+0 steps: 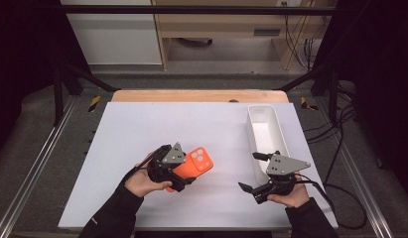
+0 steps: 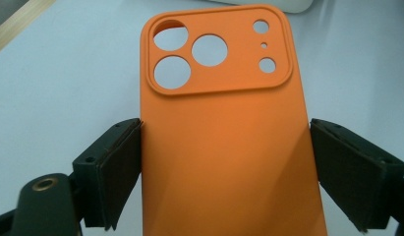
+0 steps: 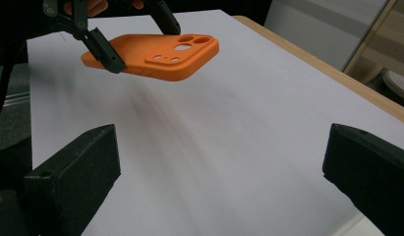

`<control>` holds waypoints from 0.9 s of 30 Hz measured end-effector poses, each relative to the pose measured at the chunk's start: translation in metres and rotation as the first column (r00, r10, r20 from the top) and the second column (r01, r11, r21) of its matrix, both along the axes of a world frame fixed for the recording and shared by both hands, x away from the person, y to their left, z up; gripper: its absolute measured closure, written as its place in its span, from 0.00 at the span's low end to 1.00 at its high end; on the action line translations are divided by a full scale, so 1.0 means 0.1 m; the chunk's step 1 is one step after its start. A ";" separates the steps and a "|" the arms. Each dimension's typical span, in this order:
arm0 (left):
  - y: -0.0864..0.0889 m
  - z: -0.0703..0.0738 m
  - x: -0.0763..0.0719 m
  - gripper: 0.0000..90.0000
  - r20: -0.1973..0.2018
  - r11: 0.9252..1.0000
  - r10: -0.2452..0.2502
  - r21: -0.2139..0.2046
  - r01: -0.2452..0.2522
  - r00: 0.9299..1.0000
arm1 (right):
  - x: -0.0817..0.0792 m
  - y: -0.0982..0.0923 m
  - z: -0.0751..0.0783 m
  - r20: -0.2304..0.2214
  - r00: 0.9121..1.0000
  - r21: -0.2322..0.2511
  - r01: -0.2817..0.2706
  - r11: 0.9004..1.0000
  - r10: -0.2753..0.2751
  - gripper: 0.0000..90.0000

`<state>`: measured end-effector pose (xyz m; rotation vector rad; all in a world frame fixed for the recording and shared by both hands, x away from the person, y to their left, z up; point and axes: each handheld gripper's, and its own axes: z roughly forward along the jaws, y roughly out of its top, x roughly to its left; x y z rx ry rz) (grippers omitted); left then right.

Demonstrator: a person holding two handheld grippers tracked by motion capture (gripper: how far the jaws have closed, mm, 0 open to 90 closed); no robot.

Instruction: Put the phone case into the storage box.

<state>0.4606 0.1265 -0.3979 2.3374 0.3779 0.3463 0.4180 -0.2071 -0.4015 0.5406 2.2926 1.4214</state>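
Left claw carried an orange phone case above the table; right claw waited empty.

The left claw [image 1: 184, 179] pinched the orange phone case [image 1: 194, 165] across its long sides, near the plain lower half, and held it clear of the white table [image 1: 142, 129], toward the near edge and left of centre, with the camera cut-outs pointing away from the hand. The right claw [image 1: 251, 172] hovered spread wide and empty by the near right corner, just beside the white bin [image 1: 252, 130] along the right edge. The case looked light, thin and probably rubbery, so it would likely flex or bow under a hard squeeze; the side rims, where it was already gripped, seemed the firmest hold.
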 end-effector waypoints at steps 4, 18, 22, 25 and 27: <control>-0.03 0.00 -0.02 0.16 0.006 1.000 -0.013 0.008 0.013 1.000 | -0.01 0.06 -0.01 -0.001 1.000 -0.016 -0.021 1.000 0.021 0.01; -0.13 -0.01 -0.12 0.16 0.045 0.997 -0.074 0.036 0.072 0.996 | -0.03 0.18 0.00 0.006 0.998 -0.062 -0.056 0.997 0.056 0.02; -0.14 -0.02 -0.13 0.16 0.055 0.995 -0.091 0.049 0.088 0.994 | -0.04 0.23 0.02 0.013 0.997 -0.090 -0.075 0.993 0.077 0.02; -0.15 -0.02 -0.15 0.16 0.059 0.994 -0.097 0.051 0.094 0.993 | -0.04 0.25 0.03 0.010 0.996 -0.095 -0.087 0.992 0.088 0.02; -0.16 -0.01 -0.16 0.16 0.069 0.993 -0.106 0.056 0.103 0.992 | -0.04 0.25 0.04 0.014 0.996 -0.099 -0.092 0.991 0.094 0.02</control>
